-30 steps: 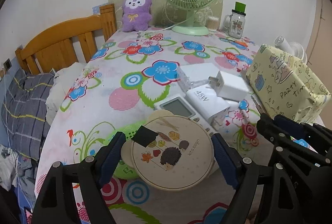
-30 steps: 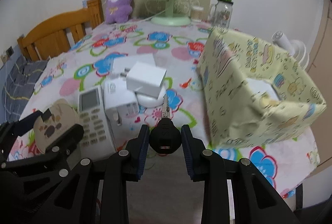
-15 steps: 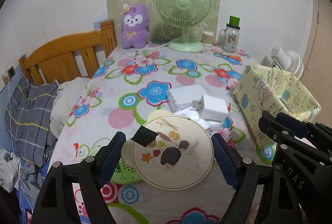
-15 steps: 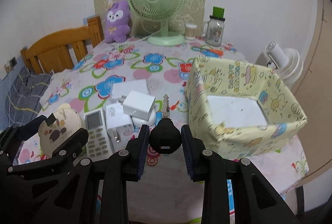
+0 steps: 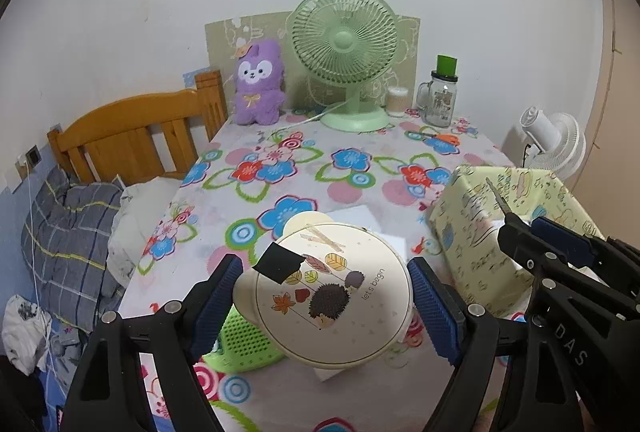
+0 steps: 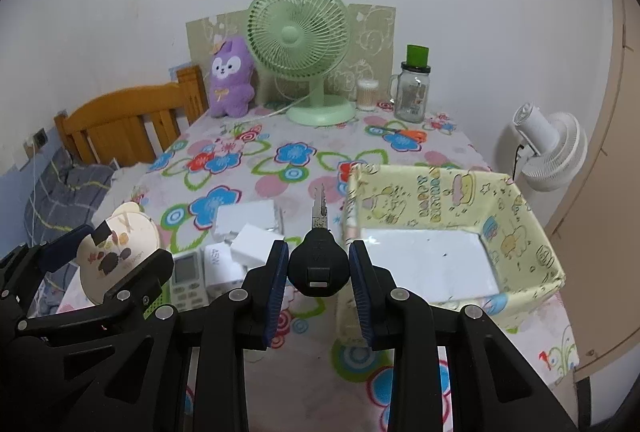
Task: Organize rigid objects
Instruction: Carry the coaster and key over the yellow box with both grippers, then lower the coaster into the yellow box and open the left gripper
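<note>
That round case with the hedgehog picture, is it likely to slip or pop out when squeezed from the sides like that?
Possibly. The round case is pinched only at its curved rim, so the left hand-held gripper touches little of it. It looks rigid and glossy, hence probably slippery. The ribbed blue pads likely help grip.

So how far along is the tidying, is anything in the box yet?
Nothing visibly done: the yellow box shows only its white floor. In hand: the left gripper clamps the round hedgehog tin, and the right gripper clamps the black-headed key, both lifted near the box. Left: drop both in, then collect the white chargers and remote on the table.
</note>
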`<state>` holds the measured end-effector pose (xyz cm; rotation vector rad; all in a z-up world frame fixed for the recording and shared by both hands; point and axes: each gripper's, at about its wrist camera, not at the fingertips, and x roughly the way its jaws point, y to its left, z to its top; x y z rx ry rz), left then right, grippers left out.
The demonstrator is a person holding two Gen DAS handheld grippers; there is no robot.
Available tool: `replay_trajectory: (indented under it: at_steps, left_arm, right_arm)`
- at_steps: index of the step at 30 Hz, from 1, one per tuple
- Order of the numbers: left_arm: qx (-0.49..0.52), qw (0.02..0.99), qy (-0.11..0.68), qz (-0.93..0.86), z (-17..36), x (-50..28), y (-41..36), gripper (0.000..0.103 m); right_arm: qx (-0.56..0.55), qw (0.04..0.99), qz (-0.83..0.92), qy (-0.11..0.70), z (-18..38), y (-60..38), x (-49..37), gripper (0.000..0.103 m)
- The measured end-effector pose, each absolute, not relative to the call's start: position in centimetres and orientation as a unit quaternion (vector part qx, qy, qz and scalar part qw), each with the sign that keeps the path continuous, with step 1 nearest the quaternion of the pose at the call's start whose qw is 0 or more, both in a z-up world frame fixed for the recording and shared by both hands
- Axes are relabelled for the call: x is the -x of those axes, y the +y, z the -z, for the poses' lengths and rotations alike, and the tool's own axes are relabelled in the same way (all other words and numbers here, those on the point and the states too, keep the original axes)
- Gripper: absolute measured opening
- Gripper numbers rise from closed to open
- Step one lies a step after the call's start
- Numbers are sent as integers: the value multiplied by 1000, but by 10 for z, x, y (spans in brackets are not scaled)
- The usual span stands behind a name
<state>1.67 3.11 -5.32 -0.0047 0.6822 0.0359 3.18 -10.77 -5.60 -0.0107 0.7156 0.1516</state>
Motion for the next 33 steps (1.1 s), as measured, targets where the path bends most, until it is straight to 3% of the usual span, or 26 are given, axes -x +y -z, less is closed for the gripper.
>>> replay_trajectory:
  at_steps: [33]
  left_arm:
    - [-8,942,333,32,47,-82,-104,85]
  right_arm:
    - [-17,934,-36,355,49,-251,-89,34]
